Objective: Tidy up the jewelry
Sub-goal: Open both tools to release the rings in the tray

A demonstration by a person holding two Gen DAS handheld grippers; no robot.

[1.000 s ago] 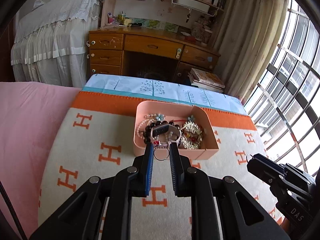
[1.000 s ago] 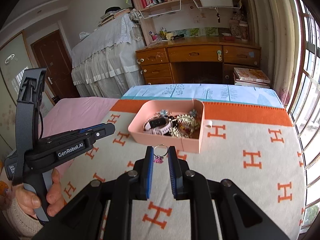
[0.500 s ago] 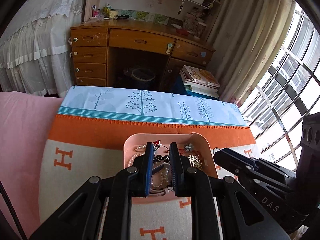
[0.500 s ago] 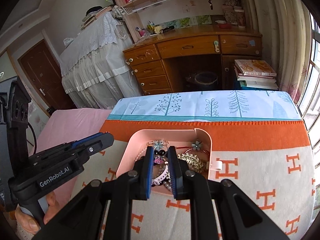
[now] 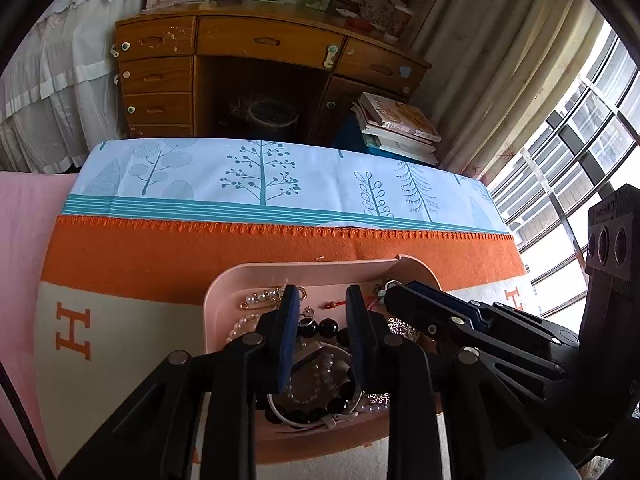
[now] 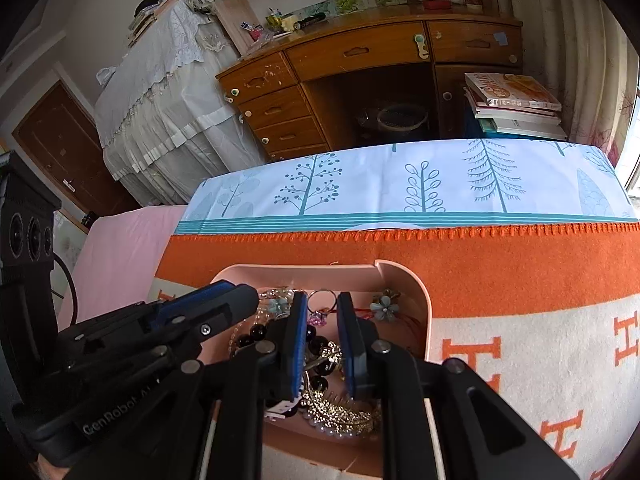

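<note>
A pink tray (image 5: 304, 270) on the bed holds a heap of jewelry: black beads (image 5: 320, 326), a pearl bracelet (image 5: 312, 384), a gold comb (image 6: 340, 408). My left gripper (image 5: 322, 294) hangs over the tray's middle. Its jaws are opening and nothing is pressed between the pads. A small silver ring (image 5: 306, 322) lies loose on the beads just under them. Close on its right, my right gripper (image 6: 321, 300) is shut on a thin ring with a pink charm (image 6: 319, 315), low over the same tray (image 6: 300, 270). Each gripper shows in the other's view: the right gripper (image 5: 394, 290), the left gripper (image 6: 240, 300).
The tray sits on an orange and cream blanket (image 6: 520, 272), which lies over a pale blue tree-print sheet (image 6: 400, 184). Beyond the bed's far edge stand a wooden desk (image 5: 264, 40) and a pile of books (image 5: 396, 124). Windows (image 5: 580, 140) are on the right.
Both grippers have come forward and down from in front of the tray to over it. The left jaws have widened and their ring is no longer between the pads.
</note>
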